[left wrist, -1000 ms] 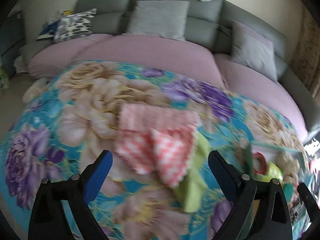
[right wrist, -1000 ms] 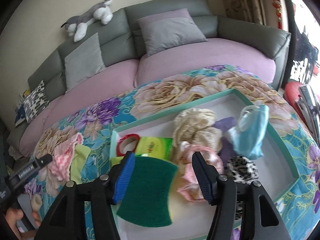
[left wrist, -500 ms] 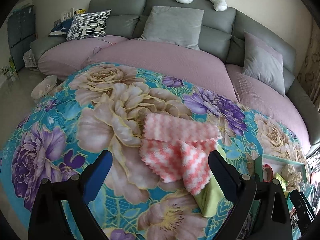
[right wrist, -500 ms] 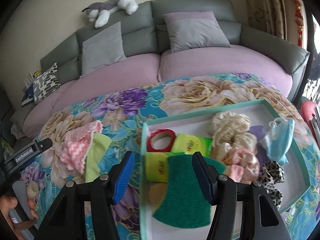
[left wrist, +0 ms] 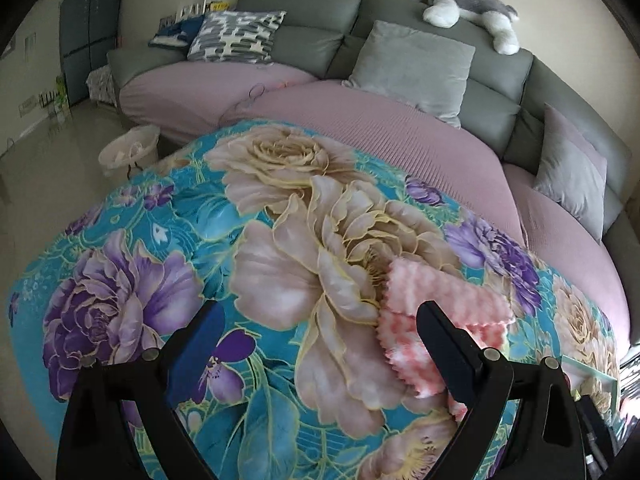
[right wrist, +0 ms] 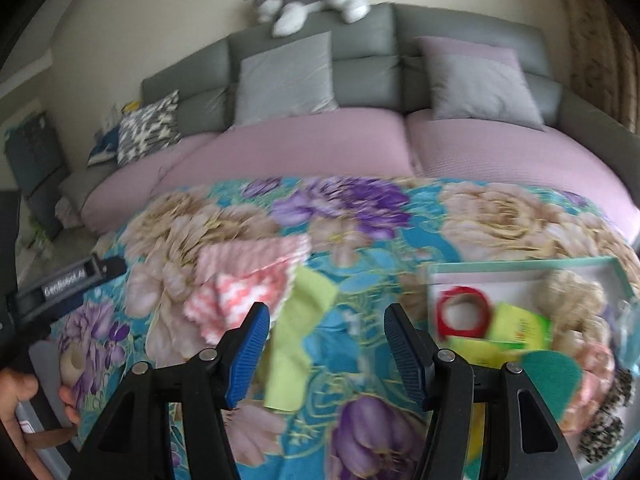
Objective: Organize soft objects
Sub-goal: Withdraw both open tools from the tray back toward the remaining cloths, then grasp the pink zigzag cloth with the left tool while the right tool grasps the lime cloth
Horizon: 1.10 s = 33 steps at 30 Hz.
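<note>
Where floral blanket [right wrist: 400, 208] shows bare: pink cloth [right wrist: 244, 280] overlapping green cloth [right wrist: 296, 344], long axis running toward the camera. Right gripper [right wrist: 326, 344] jaws parted wide, empty, above green cloth. Left gripper [left wrist: 316, 344] likewise agape, empty.

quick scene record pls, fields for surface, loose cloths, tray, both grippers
surface: floral blanket in front of a grey sofa
loose cloths: pink zigzag cloth overlapping a lime green cloth, both outside the tray
tray: teal-rimmed tray holding a red ring, green scouring pad and other soft items
left gripper: open, nothing between its jaws
right gripper: open, empty, over the lime green cloth
</note>
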Motion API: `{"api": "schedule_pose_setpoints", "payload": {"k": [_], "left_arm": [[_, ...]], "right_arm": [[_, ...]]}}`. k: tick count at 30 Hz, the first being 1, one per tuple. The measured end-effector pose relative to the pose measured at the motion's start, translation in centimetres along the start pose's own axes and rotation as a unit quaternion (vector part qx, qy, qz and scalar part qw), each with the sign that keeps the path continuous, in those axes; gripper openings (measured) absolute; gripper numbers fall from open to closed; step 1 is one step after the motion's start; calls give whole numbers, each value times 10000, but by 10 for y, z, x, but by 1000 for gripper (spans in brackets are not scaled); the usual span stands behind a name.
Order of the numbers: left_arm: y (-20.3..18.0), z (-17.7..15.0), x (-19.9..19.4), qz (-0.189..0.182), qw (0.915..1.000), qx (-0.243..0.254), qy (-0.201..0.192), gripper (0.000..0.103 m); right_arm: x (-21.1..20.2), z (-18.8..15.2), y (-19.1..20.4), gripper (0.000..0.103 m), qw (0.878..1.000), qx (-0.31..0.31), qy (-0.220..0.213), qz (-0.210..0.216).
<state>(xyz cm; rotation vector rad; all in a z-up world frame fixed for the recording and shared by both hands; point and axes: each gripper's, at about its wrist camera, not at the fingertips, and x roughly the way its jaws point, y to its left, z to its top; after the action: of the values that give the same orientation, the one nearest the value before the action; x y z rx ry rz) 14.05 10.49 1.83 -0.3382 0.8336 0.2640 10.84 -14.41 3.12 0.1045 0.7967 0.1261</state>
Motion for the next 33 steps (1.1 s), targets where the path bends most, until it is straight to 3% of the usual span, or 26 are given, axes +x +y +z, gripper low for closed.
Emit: {"api": "schedule_pose_setpoints", "payload": {"k": [11, 18, 28, 33], "left_arm": [[-9, -8, 45, -212, 9979, -31, 607, 97], [-33, -10, 58, -683, 9947, 71, 770, 97], [-69, -26, 70, -1274, 9851, 348, 1098, 96], [-73, -29, 76, -1346, 9826, 361, 1225, 74]], "right_arm": [[58, -8, 16, 63, 9982, 23, 571, 163], [75, 0, -1, 63, 9972, 401, 589, 220], [69, 6, -22, 64, 9962, 730, 424, 202], [66, 6, -26, 64, 9960, 765, 400, 222]]}}
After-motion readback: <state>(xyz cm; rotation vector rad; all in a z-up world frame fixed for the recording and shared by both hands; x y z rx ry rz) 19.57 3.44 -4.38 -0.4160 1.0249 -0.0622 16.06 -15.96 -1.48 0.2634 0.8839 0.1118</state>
